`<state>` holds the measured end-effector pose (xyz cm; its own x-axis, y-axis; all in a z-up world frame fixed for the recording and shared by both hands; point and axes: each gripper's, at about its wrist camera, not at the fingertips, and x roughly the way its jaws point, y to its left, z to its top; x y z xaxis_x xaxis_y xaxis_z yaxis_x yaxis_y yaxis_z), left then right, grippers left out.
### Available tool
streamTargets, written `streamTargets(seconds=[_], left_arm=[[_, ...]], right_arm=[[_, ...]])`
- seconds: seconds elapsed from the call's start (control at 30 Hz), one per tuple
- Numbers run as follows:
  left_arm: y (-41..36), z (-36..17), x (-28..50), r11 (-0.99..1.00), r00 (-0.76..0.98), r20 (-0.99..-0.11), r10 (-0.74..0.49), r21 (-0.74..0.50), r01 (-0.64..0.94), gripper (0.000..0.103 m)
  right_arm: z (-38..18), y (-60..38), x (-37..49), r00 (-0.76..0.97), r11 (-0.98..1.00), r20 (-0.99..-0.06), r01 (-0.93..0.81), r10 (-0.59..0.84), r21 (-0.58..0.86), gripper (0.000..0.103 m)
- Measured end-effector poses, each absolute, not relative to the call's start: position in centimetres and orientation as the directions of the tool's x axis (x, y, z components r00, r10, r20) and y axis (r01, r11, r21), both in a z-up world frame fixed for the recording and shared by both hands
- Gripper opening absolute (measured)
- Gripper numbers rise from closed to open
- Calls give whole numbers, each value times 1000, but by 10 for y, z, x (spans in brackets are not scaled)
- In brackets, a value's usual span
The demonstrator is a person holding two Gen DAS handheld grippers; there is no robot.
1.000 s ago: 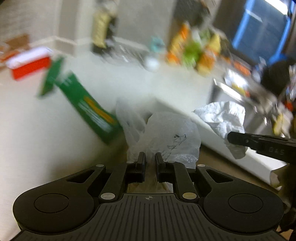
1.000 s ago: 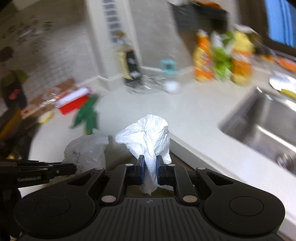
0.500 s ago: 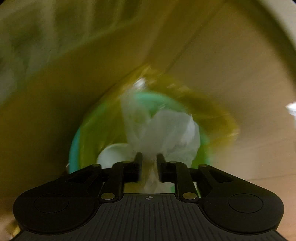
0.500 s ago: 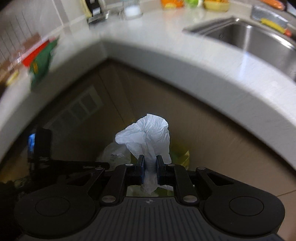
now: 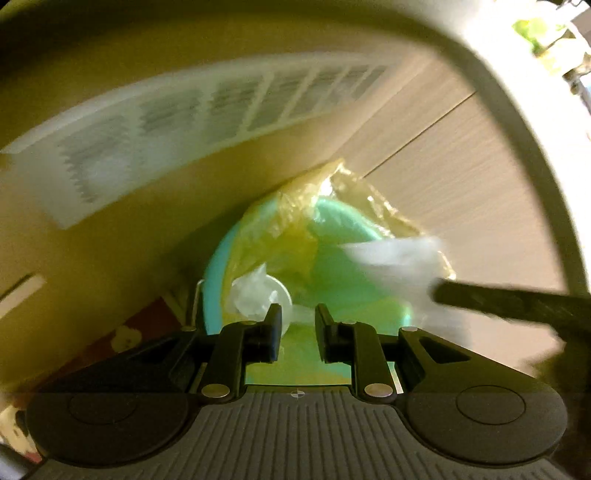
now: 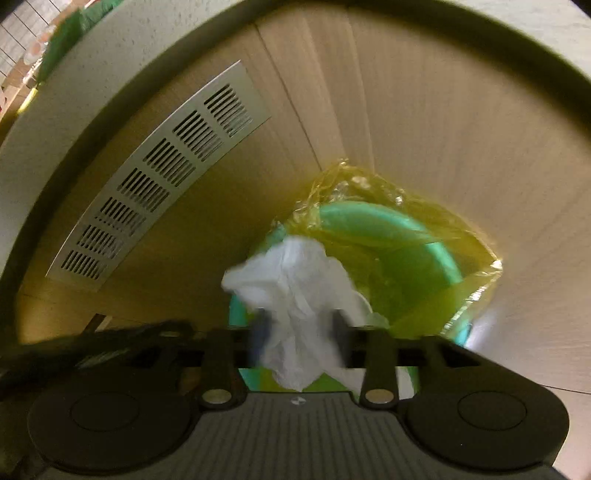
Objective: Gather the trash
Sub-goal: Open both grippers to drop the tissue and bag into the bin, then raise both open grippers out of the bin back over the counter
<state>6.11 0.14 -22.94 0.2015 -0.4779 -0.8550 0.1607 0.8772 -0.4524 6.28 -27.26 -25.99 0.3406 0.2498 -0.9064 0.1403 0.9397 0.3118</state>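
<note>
A teal trash bin (image 5: 343, 225) lined with a yellow bag stands on the floor under the counter; it also shows in the right wrist view (image 6: 439, 254). My left gripper (image 5: 297, 325) is open above the bin, and the clear plastic bag (image 5: 255, 295) lies inside the bin below it. My right gripper (image 6: 299, 328) is open over the bin, its fingers blurred. The crumpled white tissue (image 6: 295, 295) still sits between them, loose. The tissue (image 5: 399, 262) and the right gripper's finger (image 5: 498, 299) also show in the left wrist view.
Wooden cabinet fronts (image 6: 406, 110) rise behind the bin. A white vent grille (image 6: 159, 173) is set in the cabinet at left. The white counter edge (image 6: 110, 55) curves overhead. A green packet (image 6: 66, 33) lies on the counter.
Both grippers have come down from the counter to the bin. The left gripper has opened and dropped the plastic bag into the bin. The right gripper's jaws have spread apart around the tissue.
</note>
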Motion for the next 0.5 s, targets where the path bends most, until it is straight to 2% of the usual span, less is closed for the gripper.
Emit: streamTargets(seconds=[0.2, 0.5], left_arm=[[26, -177, 46, 854, 254, -815, -520, -495, 159, 22], [41, -93, 43, 830, 403, -727, -556, -517, 211, 22]], right_arm=[[-237, -258, 78, 372, 954, -900, 100, 227, 282, 53], [-169, -269, 86, 511, 979, -848, 60, 139, 196, 53]])
